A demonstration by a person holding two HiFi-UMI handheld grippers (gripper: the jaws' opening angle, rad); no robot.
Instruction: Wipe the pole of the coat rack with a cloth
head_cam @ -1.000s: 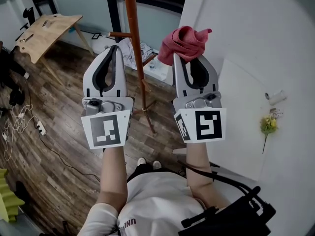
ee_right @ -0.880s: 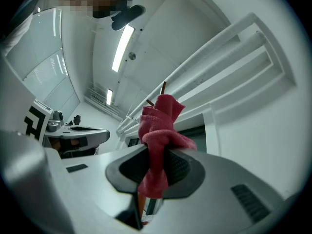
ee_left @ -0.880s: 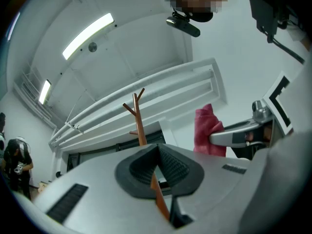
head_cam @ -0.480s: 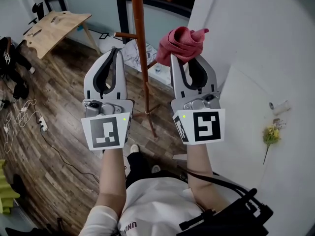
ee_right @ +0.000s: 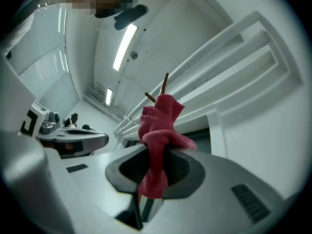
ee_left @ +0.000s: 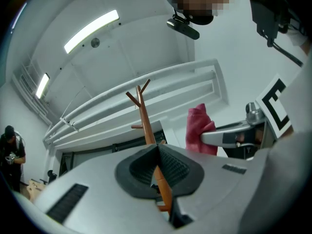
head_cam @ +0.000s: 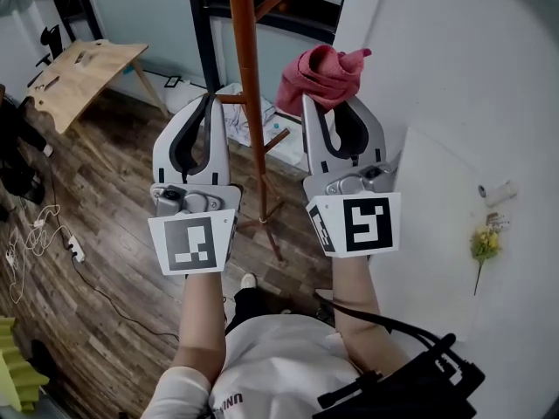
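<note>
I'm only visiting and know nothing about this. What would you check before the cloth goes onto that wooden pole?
1. Cloth gripped: the right gripper is shut on the red cloth. Ok.
2. Enough cloth to wipe with: a bunch sticks out past the gripper's tips. Ok.
3. Cloth on the pole: it sits to the pole's right, not touching in the head view. Not ok.
4. Other gripper out of the way: the left gripper is shut, empty and on the pole's left. Ok.
5. Rack stands firm enough to be rubbed: cannot tell.
</note>
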